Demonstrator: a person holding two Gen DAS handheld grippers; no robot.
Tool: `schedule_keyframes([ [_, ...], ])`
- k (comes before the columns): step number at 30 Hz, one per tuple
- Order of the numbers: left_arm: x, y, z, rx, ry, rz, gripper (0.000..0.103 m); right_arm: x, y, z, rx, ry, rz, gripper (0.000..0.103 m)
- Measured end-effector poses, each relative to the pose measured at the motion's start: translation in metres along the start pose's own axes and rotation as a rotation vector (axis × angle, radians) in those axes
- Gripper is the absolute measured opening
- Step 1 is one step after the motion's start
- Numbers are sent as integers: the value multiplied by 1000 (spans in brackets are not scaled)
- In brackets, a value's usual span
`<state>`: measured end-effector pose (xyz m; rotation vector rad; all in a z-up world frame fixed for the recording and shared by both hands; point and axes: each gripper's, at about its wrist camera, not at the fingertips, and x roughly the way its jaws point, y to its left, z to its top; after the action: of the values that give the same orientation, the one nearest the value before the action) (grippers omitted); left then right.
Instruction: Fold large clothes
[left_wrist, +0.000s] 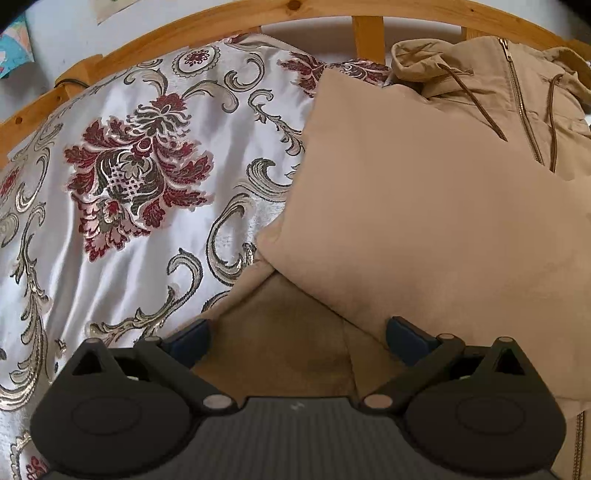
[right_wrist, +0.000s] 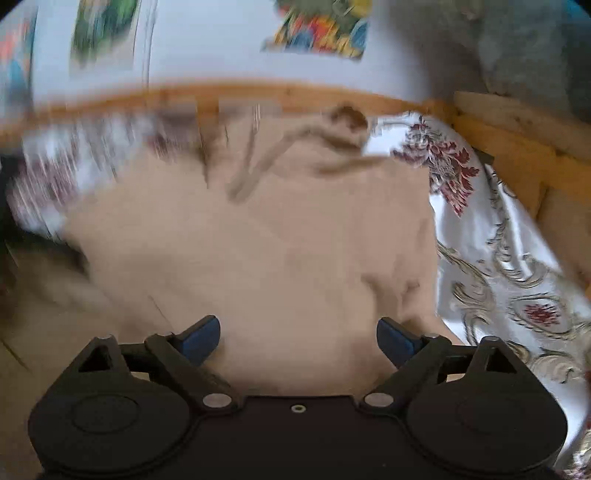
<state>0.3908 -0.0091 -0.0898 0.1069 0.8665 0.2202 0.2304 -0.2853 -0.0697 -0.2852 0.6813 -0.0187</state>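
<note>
The left gripper (left_wrist: 297, 341), black with blue pads, stands wide, its jaws well apart with nothing pinched between them; a flat part of the tan, soft-fabric hooded jacket (left_wrist: 424, 229) lies under and ahead of it, spreading forward and to the right. Further ahead on the right are the jacket's hood, its brown drawstrings (left_wrist: 476, 101) and the brass-coloured zip (left_wrist: 521, 107). To the left of this gripper the shiny white bedspread with dark red flowers and grey-gold scrolls (left_wrist: 122, 192) lies bare, and beyond it runs the curved wooden bed frame (left_wrist: 122, 48). The right gripper (right_wrist: 298, 341) is likewise spread wide and grips nothing; the same tan jacket (right_wrist: 280, 251) fills the space between and ahead of its blue pads (right_wrist: 201, 338), much of it blurred. To its right the patterned bedspread (right_wrist: 498, 266) shows, with the wooden frame (right_wrist: 517, 147) beyond, and far ahead a pale wall with colourful pictures (right_wrist: 321, 29)
</note>
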Motion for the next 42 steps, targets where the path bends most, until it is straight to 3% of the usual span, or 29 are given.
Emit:
schedule_keyframes([
  [3, -1, -3, 0, 42, -13, 8, 103, 9, -7, -11, -41, 1, -60, 102],
  [10, -10, 1, -3, 75, -28, -10, 102, 9, -26, -11, 42, 16, -20, 96],
  [15, -43, 10, 9, 105, -77, -35, 102, -13, -39, 6, 172, -73, 63, 97],
  [20, -106, 27, 53, 96, -118, -82, 102, -41, -56, 31, 293, -186, 68, 99],
  [27, -172, 35, 128, 169, -83, 36, 102, -75, -77, 42, 410, -298, 66, 102],
  [31, -158, 30, 158, 168, -100, 13, 102, -82, -83, 31, 428, -355, -38, 101],
  [35, -104, 9, 177, 180, -161, 3, 101, -83, -97, 33, 365, -462, -81, 101],
  [39, -53, -7, 190, 208, -222, -42, 97, -33, -118, 88, 146, -429, -67, 94],
  [42, -18, -29, 206, 255, -280, -63, 90, 20, -134, 147, 138, -384, 11, 86],
])
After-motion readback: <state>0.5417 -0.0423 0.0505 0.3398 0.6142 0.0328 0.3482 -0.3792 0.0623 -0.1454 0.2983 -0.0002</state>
